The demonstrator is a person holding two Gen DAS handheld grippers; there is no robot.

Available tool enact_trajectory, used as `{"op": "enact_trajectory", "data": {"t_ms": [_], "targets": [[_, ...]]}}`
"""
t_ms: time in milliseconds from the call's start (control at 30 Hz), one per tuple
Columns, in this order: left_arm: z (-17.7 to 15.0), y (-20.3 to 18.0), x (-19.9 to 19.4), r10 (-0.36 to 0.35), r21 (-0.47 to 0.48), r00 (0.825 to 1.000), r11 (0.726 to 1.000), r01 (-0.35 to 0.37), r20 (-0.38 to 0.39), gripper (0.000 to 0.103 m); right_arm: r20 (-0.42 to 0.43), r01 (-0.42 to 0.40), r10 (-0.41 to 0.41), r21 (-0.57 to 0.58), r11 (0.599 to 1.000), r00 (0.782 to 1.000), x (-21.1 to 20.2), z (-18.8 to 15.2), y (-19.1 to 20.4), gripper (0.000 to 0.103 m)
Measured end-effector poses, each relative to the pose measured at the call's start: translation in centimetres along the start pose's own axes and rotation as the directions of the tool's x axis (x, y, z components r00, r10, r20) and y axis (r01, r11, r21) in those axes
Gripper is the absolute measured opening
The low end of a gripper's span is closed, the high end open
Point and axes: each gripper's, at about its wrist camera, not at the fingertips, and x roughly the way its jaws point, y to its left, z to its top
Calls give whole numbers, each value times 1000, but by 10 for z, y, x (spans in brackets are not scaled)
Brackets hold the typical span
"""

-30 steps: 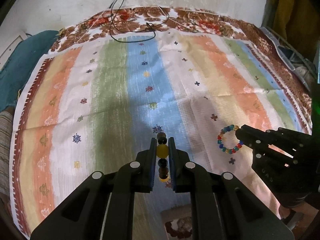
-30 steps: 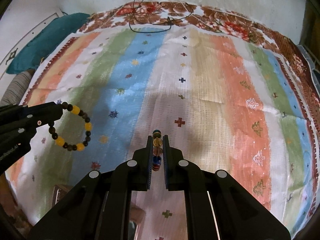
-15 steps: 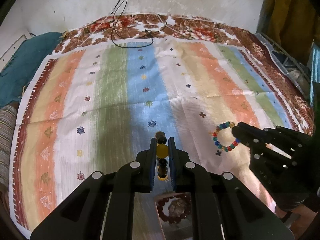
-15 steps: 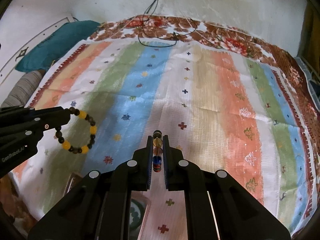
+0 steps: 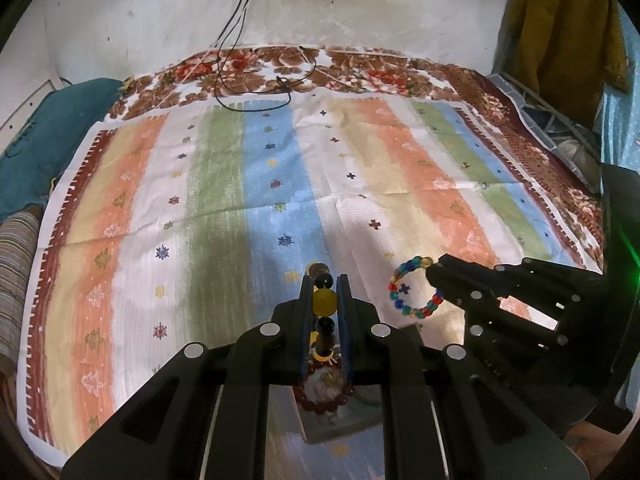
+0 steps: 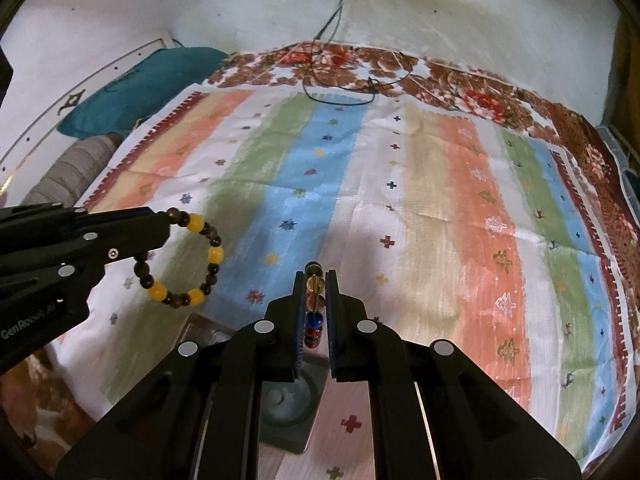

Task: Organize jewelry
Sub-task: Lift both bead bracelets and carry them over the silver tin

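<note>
My left gripper is shut on a yellow and dark bead bracelet, held in the air; the bracelet shows whole in the right wrist view at the left gripper's tip. My right gripper is shut on a multicoloured bead bracelet, seen as a ring in the left wrist view at the right gripper's tip. Below my left fingers a red-brown bead bracelet lies in a grey tray compartment. A round compartment lies under my right gripper.
A striped cloth with small motifs covers the bed. A black cable loops at the far edge below a wall socket. A teal pillow lies at the left. Clothes hang at the far right.
Both grippers have pulled back toward the near edge and risen, each keeping its bracelet. The tray with the red-brown bracelet has come into view under them.
</note>
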Motion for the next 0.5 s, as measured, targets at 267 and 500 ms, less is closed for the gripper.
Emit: {"op": "enact_trajectory", "data": {"t_ms": [267, 500], "targets": [[-14, -10, -12, 14, 22, 1000, 1000, -15, 8, 11, -2, -15, 15, 11, 1000, 1000, -10, -15, 4, 10], [-24, -13, -19, 7, 18, 1000, 1000, -7, 9, 11, -12, -33, 33, 25, 999, 999, -16, -25, 4, 10]]}}
